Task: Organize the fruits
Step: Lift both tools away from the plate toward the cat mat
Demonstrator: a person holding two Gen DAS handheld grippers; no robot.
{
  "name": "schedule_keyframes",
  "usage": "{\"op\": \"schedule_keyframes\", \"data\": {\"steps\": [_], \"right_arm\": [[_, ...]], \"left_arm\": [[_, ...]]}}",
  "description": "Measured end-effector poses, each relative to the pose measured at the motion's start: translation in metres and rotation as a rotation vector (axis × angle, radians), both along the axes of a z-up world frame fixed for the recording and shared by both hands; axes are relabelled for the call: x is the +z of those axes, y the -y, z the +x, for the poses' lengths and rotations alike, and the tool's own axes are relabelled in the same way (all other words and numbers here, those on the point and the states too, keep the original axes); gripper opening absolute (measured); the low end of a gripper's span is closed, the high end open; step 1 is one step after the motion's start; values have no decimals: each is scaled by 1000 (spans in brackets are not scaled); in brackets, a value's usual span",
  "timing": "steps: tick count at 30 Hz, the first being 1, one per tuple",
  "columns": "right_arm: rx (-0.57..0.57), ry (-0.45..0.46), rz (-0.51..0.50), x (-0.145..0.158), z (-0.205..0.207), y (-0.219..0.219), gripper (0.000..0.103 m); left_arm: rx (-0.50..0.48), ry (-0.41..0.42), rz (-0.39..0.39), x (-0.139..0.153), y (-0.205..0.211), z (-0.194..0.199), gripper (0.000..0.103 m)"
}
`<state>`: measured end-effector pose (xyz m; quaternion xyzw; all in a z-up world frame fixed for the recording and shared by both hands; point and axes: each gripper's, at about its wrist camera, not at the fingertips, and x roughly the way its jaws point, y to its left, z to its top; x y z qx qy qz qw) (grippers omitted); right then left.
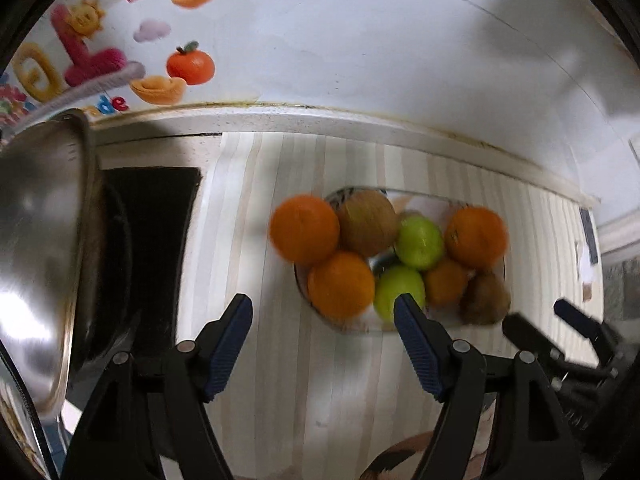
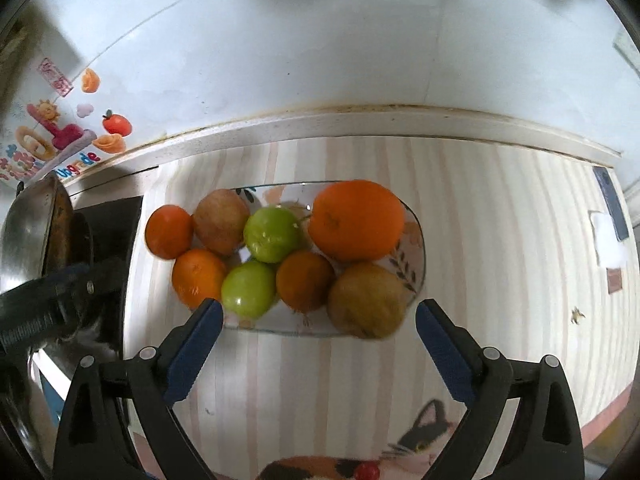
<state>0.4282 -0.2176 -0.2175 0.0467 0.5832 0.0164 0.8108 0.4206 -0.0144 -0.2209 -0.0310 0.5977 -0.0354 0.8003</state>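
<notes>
Counting the fruit on the glass plate [image 2: 416,240]: four oranges, two green apples and two brown fruits are seen, eight pieces in all.

- Oranges: the large orange [image 2: 357,220] lies at the plate's far right corner; three smaller ones [image 2: 199,277] lie toward its left and middle, the leftmost overhanging the plate's left rim.
- Green apples: two [image 2: 273,233], glossy, set mid-plate, one behind the other.
- Brown fruits: two, dull and rough-skinned; one [image 2: 366,300] at the near right corner of the plate, the other [image 2: 221,221] at its far left.
- Plate: clear glass with a leaf pattern, resting on the striped mat of the counter [image 2: 500,216].

Grippers:
- The left gripper [image 1: 323,310] is held before the plate's left side, jaws spread and nothing held.
- The right gripper [image 2: 319,314] is held before the plate's near edge, jaws spread and nothing held.

Shown by one view only:
- Left wrist view: a steel bowl [image 1: 36,248] looms large, well left of the plate; the fruit is blurred.
- Right wrist view: a cat picture [image 2: 424,436] on the mat, nearer than the plate, is shown clearly, and the plate's leaf pattern is legible.
</notes>
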Motion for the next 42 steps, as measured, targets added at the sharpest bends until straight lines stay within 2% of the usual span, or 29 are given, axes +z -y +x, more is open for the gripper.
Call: {"op": "schedule_keyframes", "data": {"steps": [9, 22, 31, 37, 39, 40, 41, 42], "right_arm": [[-5, 92, -21, 49, -64, 6, 99], [-21, 227, -15, 124, -159, 9, 99], [-28, 292, 5, 155, -205, 7, 99], [-47, 329, 31, 167, -221, 12, 99], [-53, 333, 41, 167, -222, 16, 99], [-61, 332, 56, 166, -222, 21, 99], [-67, 327, 64, 164, -221, 25, 100], [-75, 319, 67, 160, -219, 29, 100]], "left_arm": [[-10, 142, 39, 45, 2, -74, 72], [-40, 256, 11, 107, 6, -156, 72], [-62, 304, 24, 126, 10, -188, 72], [-58, 343, 40, 131, 13, -199, 72], [-57, 340, 36, 130, 14, -199, 78], [-62, 333, 33, 128, 16, -196, 92], [-68, 327, 32, 125, 18, -194, 96], [-67, 329, 34, 124, 19, -192, 96]]}}
